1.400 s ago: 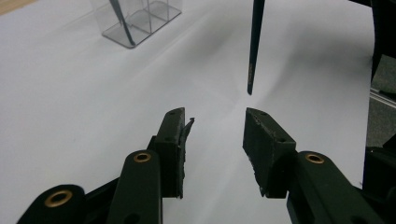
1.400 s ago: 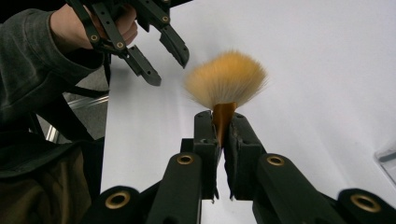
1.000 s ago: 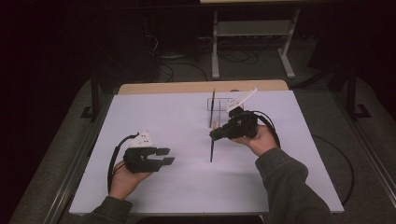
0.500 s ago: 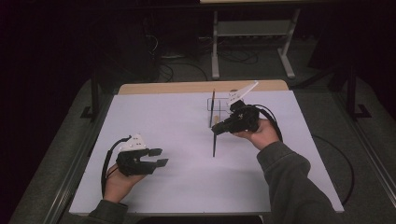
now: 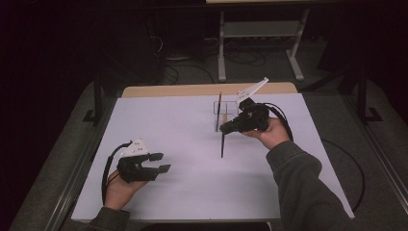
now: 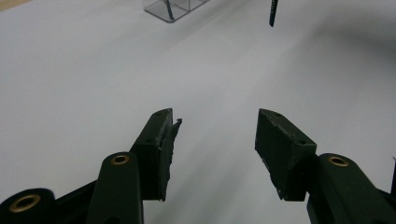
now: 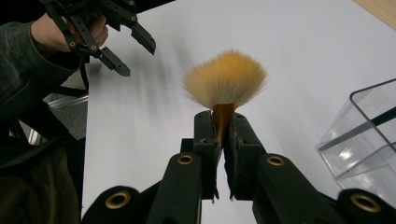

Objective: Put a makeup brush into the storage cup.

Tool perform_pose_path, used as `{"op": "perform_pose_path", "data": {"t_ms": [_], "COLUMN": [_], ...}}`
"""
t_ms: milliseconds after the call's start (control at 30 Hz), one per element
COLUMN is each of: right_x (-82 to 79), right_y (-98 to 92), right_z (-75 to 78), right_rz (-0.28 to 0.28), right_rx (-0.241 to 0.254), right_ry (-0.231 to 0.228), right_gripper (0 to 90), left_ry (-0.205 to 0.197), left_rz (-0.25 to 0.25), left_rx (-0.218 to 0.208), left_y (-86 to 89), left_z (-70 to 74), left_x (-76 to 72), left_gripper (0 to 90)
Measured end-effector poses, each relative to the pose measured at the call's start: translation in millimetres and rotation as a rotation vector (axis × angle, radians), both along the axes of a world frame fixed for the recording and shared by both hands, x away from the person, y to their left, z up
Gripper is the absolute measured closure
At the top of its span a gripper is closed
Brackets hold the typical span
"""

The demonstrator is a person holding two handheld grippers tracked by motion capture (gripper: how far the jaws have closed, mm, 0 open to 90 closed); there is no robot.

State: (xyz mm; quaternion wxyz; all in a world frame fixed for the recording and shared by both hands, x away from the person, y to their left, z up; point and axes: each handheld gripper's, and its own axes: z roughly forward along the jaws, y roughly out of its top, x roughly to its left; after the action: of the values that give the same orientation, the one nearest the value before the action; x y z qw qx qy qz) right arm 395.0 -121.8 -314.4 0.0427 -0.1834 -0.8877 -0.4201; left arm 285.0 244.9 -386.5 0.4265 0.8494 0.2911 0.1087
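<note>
My right gripper [image 5: 227, 128] is shut on a brush [image 5: 222, 145] just below its orange fan of bristles [image 7: 226, 81]. The thin dark handle hangs down toward the white table sheet [image 5: 192, 187]; its tip [image 6: 272, 11] appears in the left gripper view. Just behind stands a clear holder [image 5: 227, 109] with another dark brush [image 5: 219, 107] upright in it. My left gripper [image 5: 161, 162] is held low near the front left. Its jaws have just been opening, and nothing lies between its pads [image 6: 164, 140].
The white sheet covers most of the table, with a wooden strip [image 5: 192, 90] along the far edge. The clear holder [image 7: 369, 135] is close on the right of my right gripper's jaws. Dark floor, cables and a metal stand [image 5: 260, 33] lie beyond the table.
The left gripper's jaws stand wider apart than a second ago. The right gripper and the hanging brush have shifted only slightly toward the clear holder.
</note>
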Motion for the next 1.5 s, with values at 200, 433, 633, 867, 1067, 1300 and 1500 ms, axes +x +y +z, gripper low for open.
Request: {"op": "perform_pose_path", "data": {"t_ms": [200, 433, 633, 867, 1067, 1300, 1500], "right_x": [3.9, 10.3, 17.0, 22.9, 30.2, 39.1, 46.7], "right_y": [-0.7, -4.5, -7.7, -13.1, -17.2, -19.5, -18.8], "right_z": [2.1, 11.6, 18.2, 24.9, 29.0, 34.0, 38.0], "right_rz": [-0.003, -0.014, -0.023, -0.045, -0.054, -0.075, -0.083], "right_rx": [-0.003, -0.016, -0.028, -0.024, -0.023, -0.032, -0.030], "right_ry": [-0.006, -0.025, -0.035, -0.036, -0.043, -0.051, -0.060], "right_gripper": [82.9, 83.0, 83.0, 82.9, 83.0, 83.0, 82.9], "left_ry": [-0.004, -0.007, -0.019, -0.020, -0.027, -0.025, -0.024], "left_rz": [-0.002, 0.021, 0.031, 0.038, 0.040, 0.045, 0.053], "left_rx": [0.006, 0.002, 0.002, 0.000, 0.002, -0.009, -0.014], "left_y": [1.2, 6.4, 9.6, 10.4, 12.4, 14.1, 16.2], "left_z": [0.6, 0.0, 1.4, 1.4, 2.5, 2.9, 3.0], "left_x": [0.3, 0.2, 0.2, 0.0, -0.2, 0.7, 0.6], "left_gripper": [45.4, 44.3, 42.9, 41.6, 41.2, 40.1, 39.7]}}
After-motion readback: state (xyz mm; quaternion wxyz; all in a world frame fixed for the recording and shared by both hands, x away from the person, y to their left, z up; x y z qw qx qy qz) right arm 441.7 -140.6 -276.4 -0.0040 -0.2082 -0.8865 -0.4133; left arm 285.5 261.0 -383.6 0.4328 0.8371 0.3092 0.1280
